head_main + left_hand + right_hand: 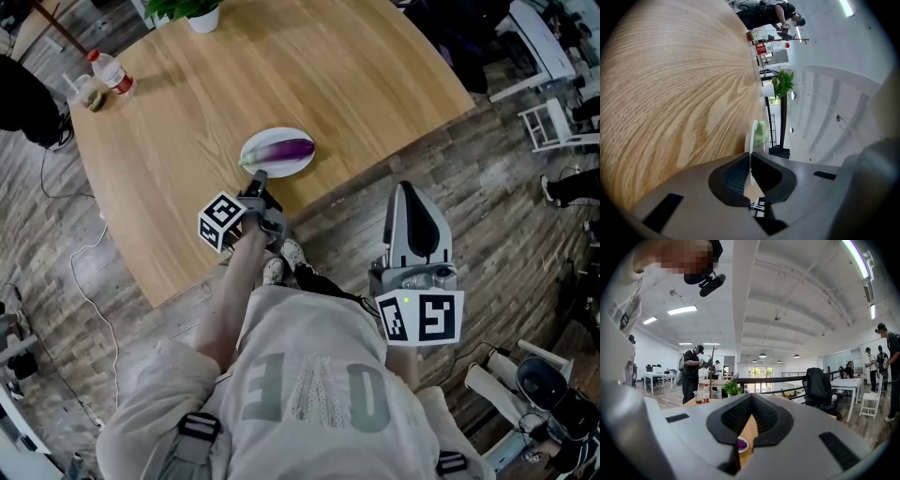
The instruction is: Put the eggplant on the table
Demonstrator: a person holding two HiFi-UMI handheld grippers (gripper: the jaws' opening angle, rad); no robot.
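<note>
**Pinching the plate rim, with the eggplant not yet on the table**

Standing far off at the left side of the table [187, 112]: a bottle [111, 72] beside a small cup [89, 94], no part of the job by the look of it.

Closer in, reaching over the near edge of the table: the left tool [260, 178], closed [750, 157] on the thin white rim of the plate [255, 142], seen edge-on between the jaws in the left gripper view.

Lying on that plate: the eggplant [286, 149], purple, with its green stem end [761, 131] toward the left tool, touched by neither tool.

Off to the right, clear of the table and above the floor: the right tool [406, 189], pointing toward the table, jaws brought together [751, 399] on nothing, with only a sliver of purple showing far beyond them.

Judged from all this, hardly begun. Plate apparently being steadied, or readied for a tilt or a drag, and nothing more.

Left to do: getting the eggplant off the plate and resting on bare wood, probably by a grip from the right tool or by tipping the plate.
</note>
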